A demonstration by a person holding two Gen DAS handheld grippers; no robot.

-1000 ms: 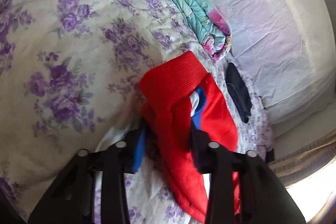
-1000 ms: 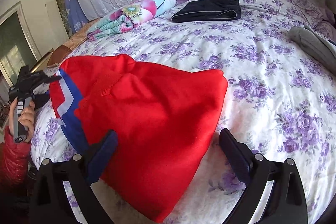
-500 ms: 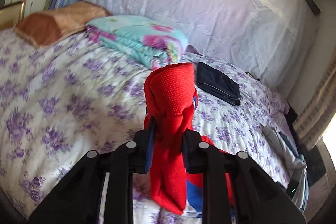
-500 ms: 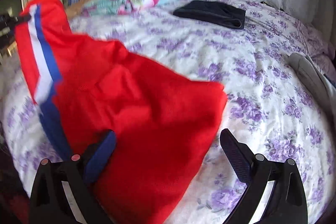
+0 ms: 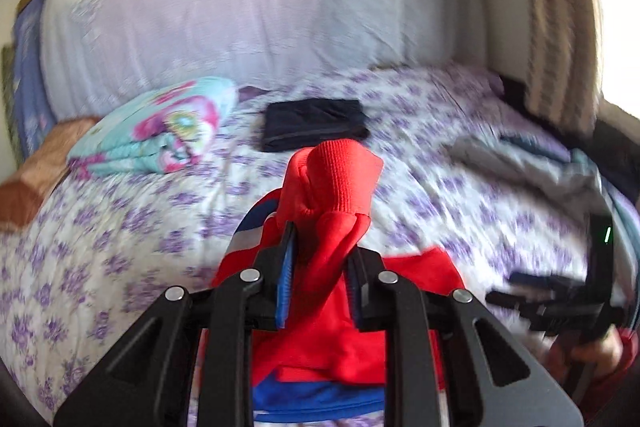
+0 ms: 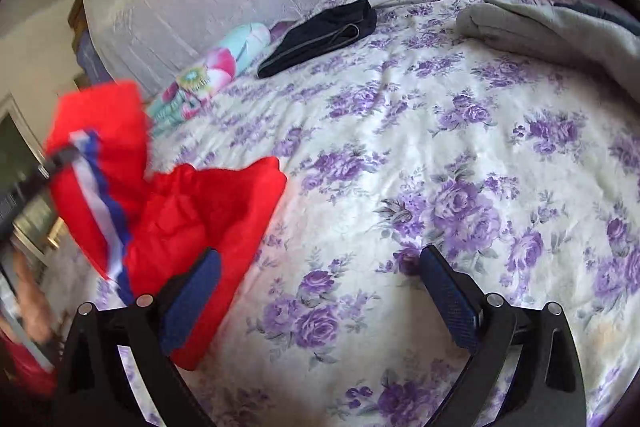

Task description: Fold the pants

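While the wide bed with its purple-flowered white quilt [image 6: 460, 155] carried everything, the red knit pants with a blue-and-white side stripe [image 6: 188, 223] hung bunched over its near left edge, lifted clear, apparently so they could be laid out flat for folding. Farther back lay a folded dark garment [image 6: 320, 35], probably set aside near the headboard. The left gripper [image 5: 320, 279] was clamped tight on a red bunch; the right gripper [image 6: 320, 291] gaped wide, holding nothing.

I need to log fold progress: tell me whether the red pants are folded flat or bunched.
Bunched, not folded flat. The left gripper pinches a wad of the red pants off the bedspread; the rest hangs crumpled.
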